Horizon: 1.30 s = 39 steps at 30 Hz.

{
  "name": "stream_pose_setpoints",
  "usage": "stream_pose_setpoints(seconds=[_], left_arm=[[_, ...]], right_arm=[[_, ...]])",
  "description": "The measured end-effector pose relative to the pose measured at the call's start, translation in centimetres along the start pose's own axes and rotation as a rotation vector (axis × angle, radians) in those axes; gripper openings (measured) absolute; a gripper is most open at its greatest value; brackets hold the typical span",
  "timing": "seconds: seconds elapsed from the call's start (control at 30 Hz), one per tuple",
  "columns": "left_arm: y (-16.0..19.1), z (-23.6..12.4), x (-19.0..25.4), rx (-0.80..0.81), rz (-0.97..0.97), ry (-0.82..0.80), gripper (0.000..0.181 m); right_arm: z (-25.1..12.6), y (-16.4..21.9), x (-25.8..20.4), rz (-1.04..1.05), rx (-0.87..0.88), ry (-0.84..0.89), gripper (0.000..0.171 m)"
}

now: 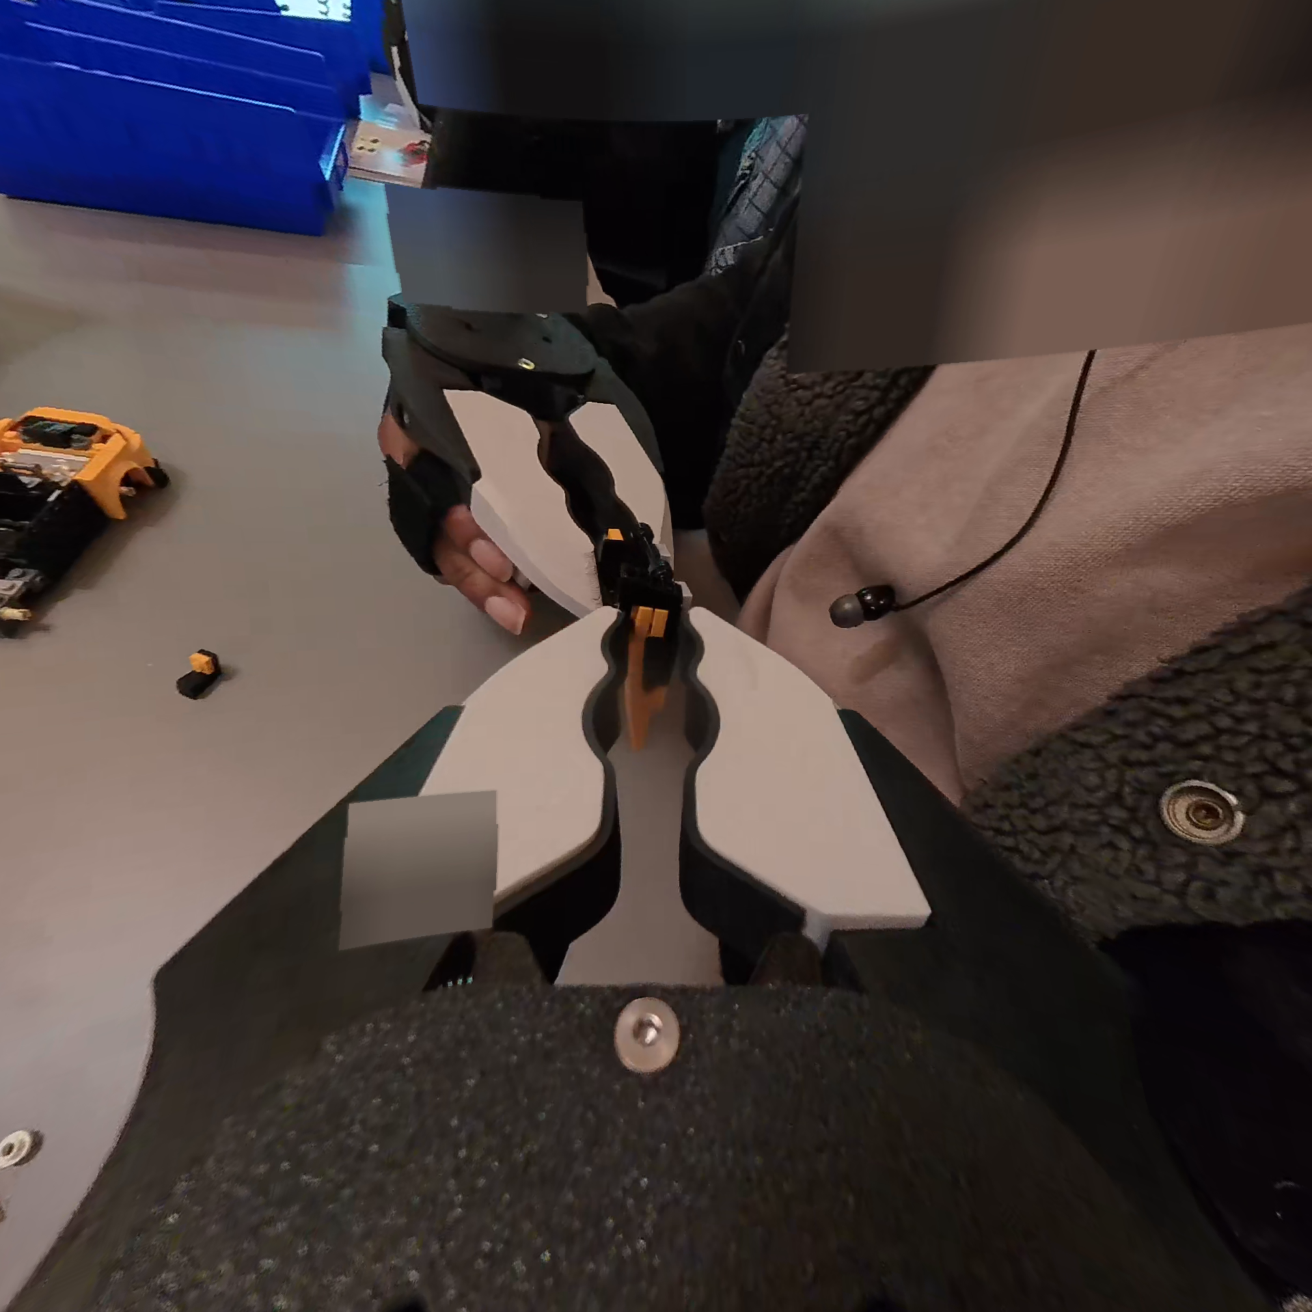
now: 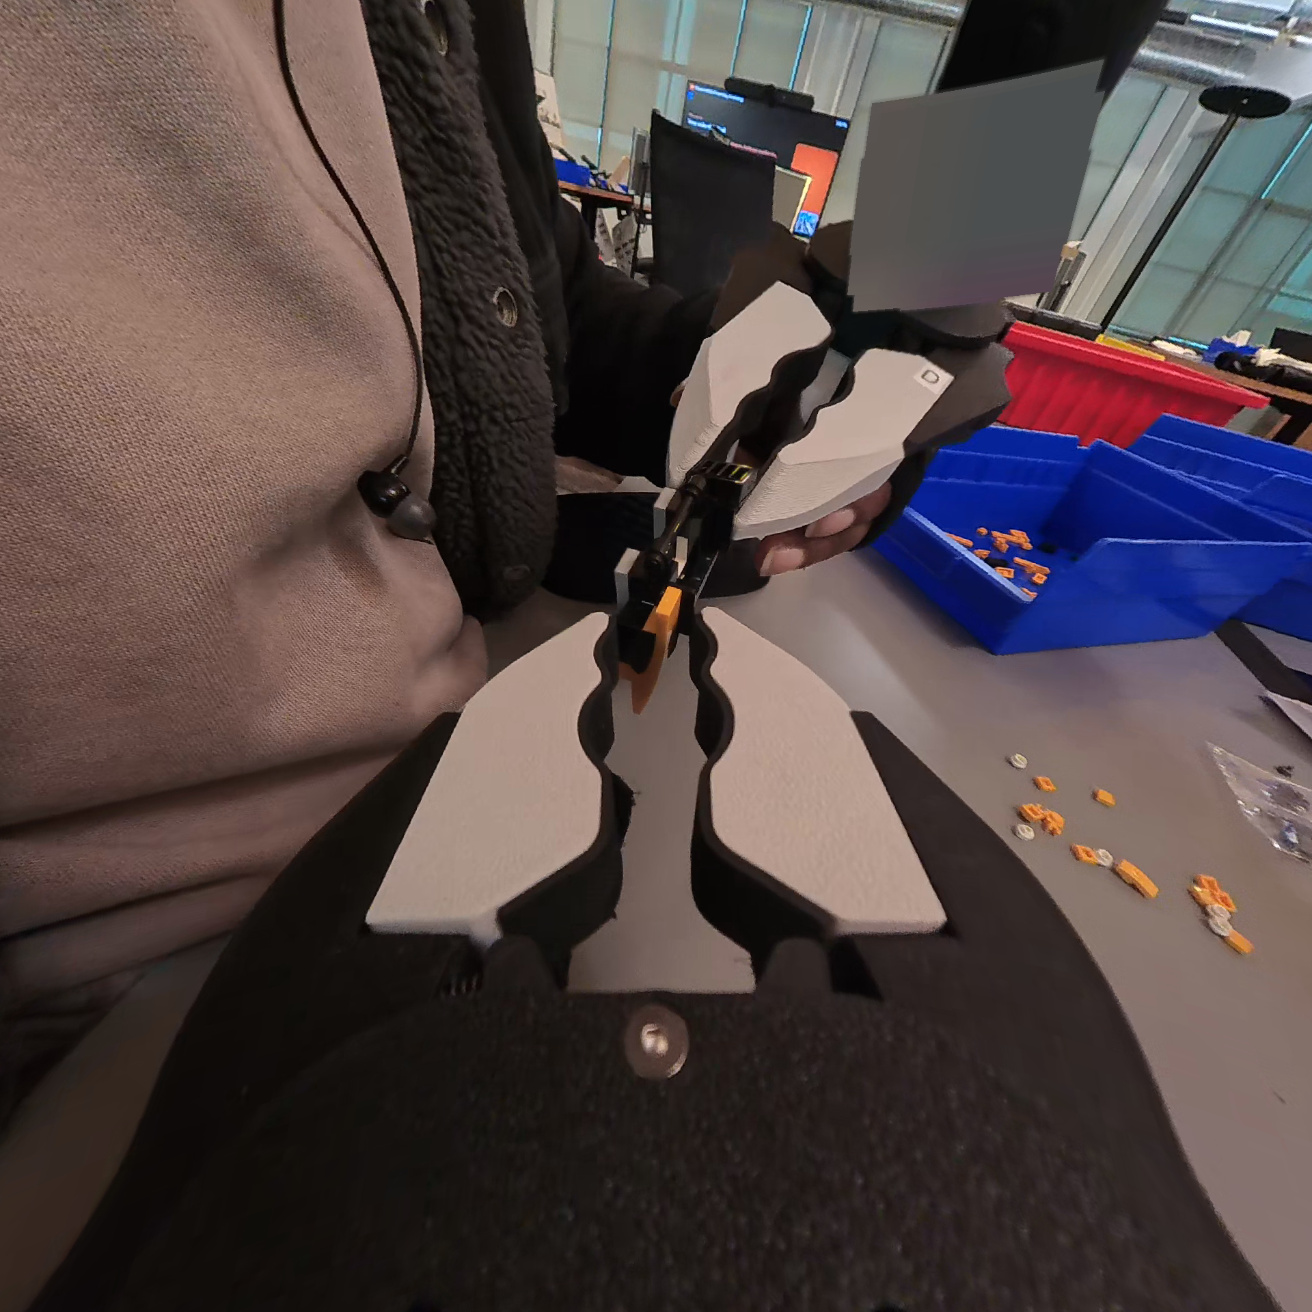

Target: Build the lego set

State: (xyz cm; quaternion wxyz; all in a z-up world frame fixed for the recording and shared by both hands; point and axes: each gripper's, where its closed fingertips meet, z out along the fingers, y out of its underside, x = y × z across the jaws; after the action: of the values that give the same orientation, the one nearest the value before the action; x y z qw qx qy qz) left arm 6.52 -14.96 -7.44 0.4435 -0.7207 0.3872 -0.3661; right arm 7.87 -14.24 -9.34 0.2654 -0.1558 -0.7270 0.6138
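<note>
A small black-and-orange lego sub-assembly [image 1: 644, 681] hangs in the air between my two grippers, which face each other tip to tip just in front of the person's chest. My left gripper [image 1: 647, 628] is shut on the end with an orange wedge. My right gripper [image 2: 654, 628] is shut on the other end of the sub-assembly [image 2: 657, 632], which also has an orange wedge there. Each gripper shows in the other's view: the right one [image 1: 632, 575] and the left one [image 2: 717, 497], with a black bar of the assembly between its fingers.
A partly built orange-and-black lego vehicle [image 1: 64, 483] and a small black-and-orange piece [image 1: 199, 671] lie on the grey table. Blue bins [image 2: 1065, 568] hold orange pieces, with a red bin [image 2: 1107, 383] behind. Loose orange and grey pieces [image 2: 1136, 877] and a plastic bag [image 2: 1271, 802] lie at right. The grippers are tip to tip, or close to it. The partly built orange-and-black lego vehicle [image 1: 64, 483] is about 30 cm from both grippers' fingertips.
</note>
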Motion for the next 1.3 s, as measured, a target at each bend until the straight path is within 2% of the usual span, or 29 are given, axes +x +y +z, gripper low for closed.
stream_pose_setpoints(seconds=[0.27, 0.77, 1.3], left_arm=[[-0.1, 0.3, 0.2, 0.014, 0.038, -0.006, 0.011], [-0.1, 0.7, -0.8, 0.048, 0.158, -0.245, 0.01], [-0.4, 1.1, -0.5, 0.071, 0.152, -0.248, 0.009]], right_arm=[[-0.1, 0.0, -0.4, -0.006, -0.018, -0.012, 0.019], [-0.4, 0.1, -0.2, -0.001, -0.031, 0.003, 0.019], [-0.6, -0.2, -0.6, 0.022, -0.003, -0.03, 0.019]])
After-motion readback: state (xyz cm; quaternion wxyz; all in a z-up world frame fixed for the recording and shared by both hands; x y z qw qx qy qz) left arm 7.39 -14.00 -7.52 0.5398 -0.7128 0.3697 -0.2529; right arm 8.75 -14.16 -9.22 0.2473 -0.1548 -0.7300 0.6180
